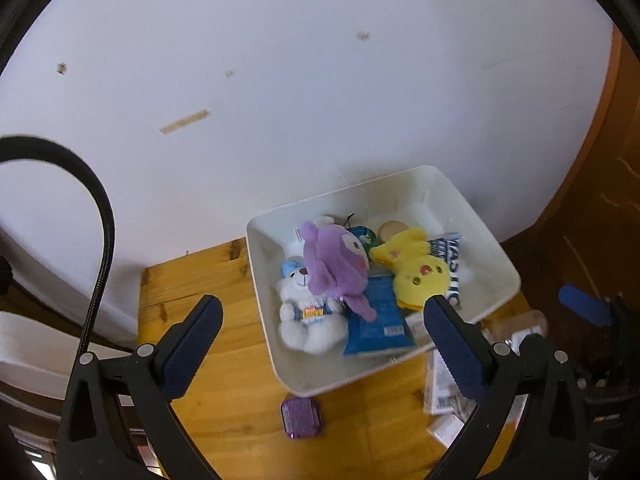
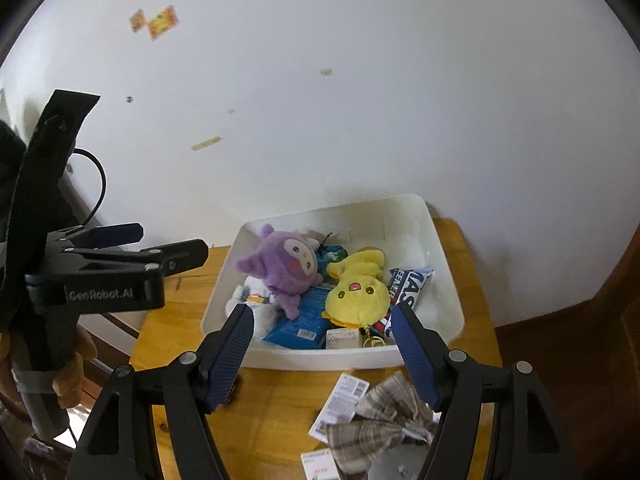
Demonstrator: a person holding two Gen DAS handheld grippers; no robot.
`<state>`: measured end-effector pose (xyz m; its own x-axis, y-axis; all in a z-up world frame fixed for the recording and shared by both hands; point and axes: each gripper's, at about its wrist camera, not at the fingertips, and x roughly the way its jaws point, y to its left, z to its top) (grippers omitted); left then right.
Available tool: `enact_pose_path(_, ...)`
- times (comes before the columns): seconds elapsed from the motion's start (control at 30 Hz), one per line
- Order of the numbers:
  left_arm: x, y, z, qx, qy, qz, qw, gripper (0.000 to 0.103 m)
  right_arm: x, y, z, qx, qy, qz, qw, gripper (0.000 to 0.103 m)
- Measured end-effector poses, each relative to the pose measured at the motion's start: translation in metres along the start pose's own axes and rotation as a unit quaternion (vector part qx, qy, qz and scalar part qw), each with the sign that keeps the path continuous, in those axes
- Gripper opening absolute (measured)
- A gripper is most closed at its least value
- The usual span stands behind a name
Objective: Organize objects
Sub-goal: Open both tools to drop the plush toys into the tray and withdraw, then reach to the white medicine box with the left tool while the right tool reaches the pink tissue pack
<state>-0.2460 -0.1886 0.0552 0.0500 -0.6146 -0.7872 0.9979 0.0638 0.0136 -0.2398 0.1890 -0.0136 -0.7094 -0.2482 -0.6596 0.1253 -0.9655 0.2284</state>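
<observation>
- L gripper (image 1: 322, 322) jaws spread wide, nothing between them; R gripper (image 2: 322, 330) likewise spread & empty
- Both hang above the wood table (image 1: 240, 384), pointing fwd at the white bin (image 1: 496, 264), which sits at the table's far side against the wall
- Bin already holds purple plush (image 1: 334, 264), yellow plush (image 1: 418, 274), white bear (image 1: 308, 320), blue packet (image 1: 376, 320), a blue/white wrapper (image 1: 450, 264) + small bits underneath
- Loose stuff left on table, near side of bin: purple case (image 1: 302, 417), plaid cloth (image 2: 384, 420), paper cards (image 2: 342, 402), a small box (image 1: 444, 430) by the table's right edge
- Key relation: cloth lies just below/behind R fingertips, towards R jaw's side, long axis roughly across the jaws; R is clearly the nearer one for it
- Purple case lies below L gripper, between its jaws' line but closer to the camera than the tips, just short of the bin's near corner; L is nearer for that
- Judged next: R would have to pull back & drop down onto cloth, then lift over bin's near wall
- In the way: cards sit partly under the cloth, may come up with it; bin is piled high, so a drop could land on the plush toys & slide off
- L gripper seen in R view at far left, well apart from bin, no clash likely
</observation>
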Motion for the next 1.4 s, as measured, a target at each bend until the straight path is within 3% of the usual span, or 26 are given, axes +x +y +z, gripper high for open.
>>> enact_pose_path(0.37,-0.088,-0.017,-0.043,0.006,-0.04,-0.027,0.9988,0.101,-0.102,0.024,-0.028,-0.052,-0.047,-0.032,0.997,0.072)
enact_pose_path(0.43,-0.097,-0.024,-0.051,-0.008,-0.042,-0.019,0.9989,0.101,-0.12,0.025,-0.037,-0.059,-0.051,-0.037,0.996,0.072)
enact_pose_path(0.7,-0.133,-0.06,-0.075,0.016,-0.058,-0.049,0.997,0.101,-0.169,0.013,-0.069,-0.061,-0.063,-0.061,0.994,0.075)
enact_pose_path(0.73,-0.135,-0.063,-0.076,-0.103,-0.062,0.05,0.9915,0.101,-0.174,0.01,-0.074,-0.06,-0.065,-0.065,0.994,0.075)
enact_pose_path(1.07,-0.122,-0.099,-0.09,-0.084,-0.046,0.042,0.9945,0.101,-0.192,-0.021,-0.112,-0.036,-0.053,-0.076,0.995,0.075)
enact_pose_path(1.4,-0.072,-0.111,-0.104,-0.105,-0.024,0.042,0.9933,0.101,-0.166,-0.051,-0.147,0.001,-0.015,-0.071,0.997,0.075)
